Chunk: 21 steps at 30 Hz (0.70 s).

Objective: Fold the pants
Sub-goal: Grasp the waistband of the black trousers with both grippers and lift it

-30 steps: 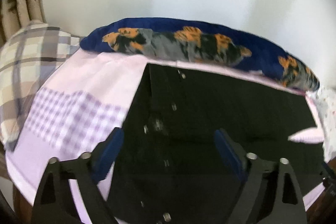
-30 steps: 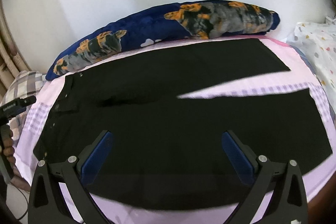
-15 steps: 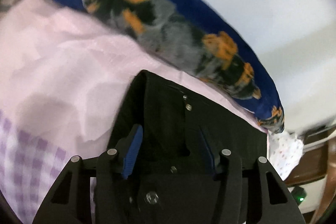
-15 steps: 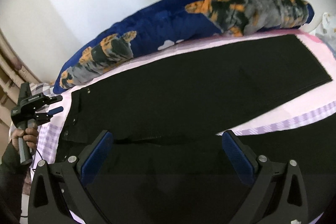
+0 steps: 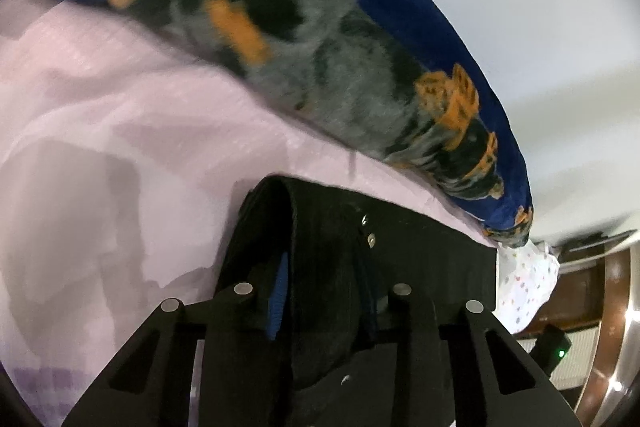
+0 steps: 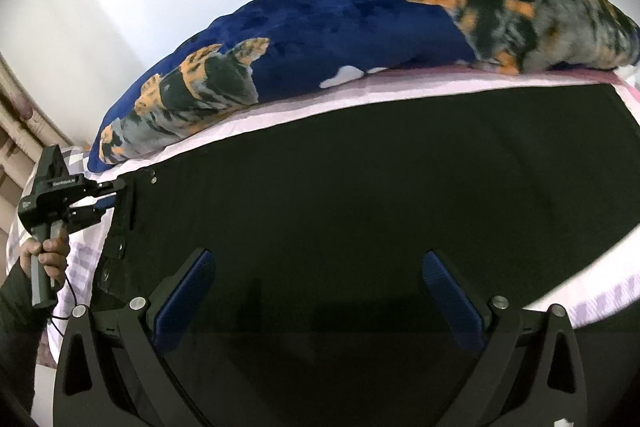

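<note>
Black pants (image 6: 360, 187) lie flat across the pink bed sheet (image 5: 120, 147), waistband to the left in the right wrist view. My left gripper (image 5: 324, 267) is at the waistband's far corner. Its jaws are closing, and a raised fold of the pants (image 5: 420, 247) is pinched between the blue pads (image 5: 280, 295). The right wrist view shows this left gripper (image 6: 114, 197) held by a hand (image 6: 44, 255) at the bed's left side. My right gripper (image 6: 316, 291) hangs open over the middle of the pants, with nothing between its fingers.
A long blue pillow (image 6: 360, 27) with an orange and grey print lies along the wall just behind the pants. A white dotted cloth (image 5: 524, 279) and dark wooden furniture (image 5: 580, 287) sit past the bed's far end.
My left gripper swung in to the waistband corner, dropped and closed on it, raising a fold. My right gripper moved lower and closer over the pants, staying open.
</note>
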### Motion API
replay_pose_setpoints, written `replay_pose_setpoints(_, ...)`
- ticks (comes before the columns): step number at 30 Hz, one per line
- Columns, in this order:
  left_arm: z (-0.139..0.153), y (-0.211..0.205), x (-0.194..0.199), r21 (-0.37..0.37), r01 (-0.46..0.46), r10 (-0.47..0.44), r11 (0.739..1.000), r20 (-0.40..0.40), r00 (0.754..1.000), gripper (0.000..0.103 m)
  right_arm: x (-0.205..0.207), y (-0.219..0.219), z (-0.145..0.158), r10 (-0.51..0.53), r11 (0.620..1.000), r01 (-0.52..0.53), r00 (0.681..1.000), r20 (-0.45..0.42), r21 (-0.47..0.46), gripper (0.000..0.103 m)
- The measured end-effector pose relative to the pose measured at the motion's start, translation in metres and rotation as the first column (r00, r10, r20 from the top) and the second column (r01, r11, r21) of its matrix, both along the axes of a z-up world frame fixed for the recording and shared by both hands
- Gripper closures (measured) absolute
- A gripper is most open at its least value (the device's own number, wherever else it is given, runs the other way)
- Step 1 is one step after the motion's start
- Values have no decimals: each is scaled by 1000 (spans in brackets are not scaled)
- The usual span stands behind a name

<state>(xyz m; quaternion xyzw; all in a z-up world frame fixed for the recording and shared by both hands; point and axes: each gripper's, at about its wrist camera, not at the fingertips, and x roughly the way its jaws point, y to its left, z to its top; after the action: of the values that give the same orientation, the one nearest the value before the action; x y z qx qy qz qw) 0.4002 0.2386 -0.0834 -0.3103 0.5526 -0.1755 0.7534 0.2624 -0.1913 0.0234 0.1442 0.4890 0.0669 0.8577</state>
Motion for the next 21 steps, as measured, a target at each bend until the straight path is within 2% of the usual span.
replay_pose_setpoints(5,-6,-10,20,-27,27,-27,999,-12,1000,73,28,7,-2,106,994,-106,994,-3,39,0)
replay_pose_setpoints(7,-10,-12,28,-61,10,-11,998,-6,1000,74,47,9,-4,183,982,-182,983,-14,58,0)
replay_pose_setpoints(10,-13,-10,32,-106,-39,37,994,-23,999,74,66,13,-4,257,966,-257,966,-8,23,0)
replay_pose_setpoints(11,-11,-10,31,-97,-44,43,994,-11,999,81,74,14,-4,285,958,-285,958,-7,5,0)
replay_pose_setpoints(13,-4,-12,25,-40,-41,42,998,34,999,92,89,17,-5,351,936,-351,936,-10,-23,0)
replay_pose_setpoints(14,2,-13,20,-35,-38,40,999,65,997,93,95,18,-6,374,927,-374,927,-13,-39,0)
replay_pose_setpoints(18,37,-16,-1,-95,-37,56,995,204,977,95,122,24,-6,525,849,-525,851,-25,-53,0)
replay_pose_setpoints(21,69,-28,-22,-91,8,23,996,330,944,95,140,28,-6,613,786,-614,789,-39,-72,0)
